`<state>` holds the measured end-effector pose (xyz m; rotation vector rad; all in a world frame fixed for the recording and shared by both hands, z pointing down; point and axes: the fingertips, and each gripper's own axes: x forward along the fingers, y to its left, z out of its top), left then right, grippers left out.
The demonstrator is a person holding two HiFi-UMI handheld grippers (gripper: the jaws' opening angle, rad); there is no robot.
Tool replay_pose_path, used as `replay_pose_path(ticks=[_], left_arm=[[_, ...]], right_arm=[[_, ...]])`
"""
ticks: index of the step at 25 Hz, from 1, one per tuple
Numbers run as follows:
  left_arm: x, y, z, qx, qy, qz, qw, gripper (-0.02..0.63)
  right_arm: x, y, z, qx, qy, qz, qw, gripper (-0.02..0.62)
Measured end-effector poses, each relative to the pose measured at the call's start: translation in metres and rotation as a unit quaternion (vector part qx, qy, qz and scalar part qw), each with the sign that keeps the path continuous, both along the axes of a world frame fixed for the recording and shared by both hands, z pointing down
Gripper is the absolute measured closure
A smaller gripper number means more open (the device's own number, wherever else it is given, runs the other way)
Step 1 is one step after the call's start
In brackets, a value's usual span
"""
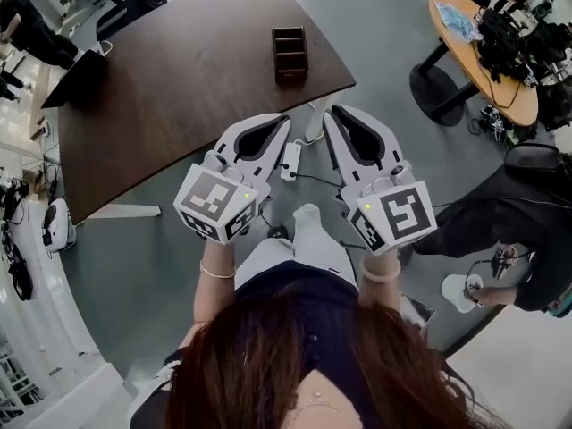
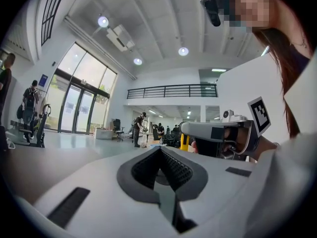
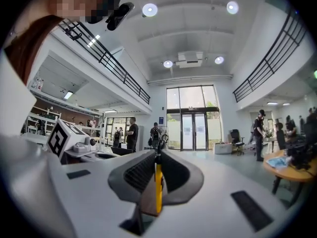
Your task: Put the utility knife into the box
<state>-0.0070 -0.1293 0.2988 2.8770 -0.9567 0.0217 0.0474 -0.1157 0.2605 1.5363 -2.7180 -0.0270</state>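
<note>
A dark wooden box (image 1: 290, 54) with open compartments stands on the brown table (image 1: 179, 79), far ahead of both grippers. The utility knife (image 3: 158, 185) shows as a thin yellow strip clamped edge-on between the pads of my right gripper (image 3: 158, 156). In the head view the right gripper (image 1: 333, 114) is held above the person's lap and points toward the table's near edge; the knife is hidden there. My left gripper (image 1: 284, 121) is beside it, its jaws shut with nothing between them (image 2: 160, 151). Both gripper cameras look across the hall, not at the box.
A white power strip (image 1: 290, 159) with a cable lies on the floor below the grippers. A round wooden table (image 1: 483, 52) loaded with gear stands at the right. A seated person in black (image 1: 509, 213) is close on the right. Other people stand far off in the hall.
</note>
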Motion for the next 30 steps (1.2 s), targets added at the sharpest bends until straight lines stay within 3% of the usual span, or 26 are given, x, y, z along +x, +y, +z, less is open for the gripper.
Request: replay_pose_path(ticks=[11,20,30], left_arm=[[0.022,-0.102,0.010,-0.004,-0.004,-0.030,0.9995,0.612],[-0.002,-0.156,0.008,-0.003,0.001,-0.075,0.9972,0.612],[-0.002,-0.218,0.019,-0.013,-0.009,-0.059,0.9982,0.612]], right_arm=[[0.027,-0.107,0.007,0.003,-0.027,-0.032,0.999,0.549],[0.002,-0.175,0.004,-0.007,-0.054,-0.087,0.995,0.549],[-0.006,-0.236,0.013,-0.027,-0.072,-0.084,0.993,0.549]])
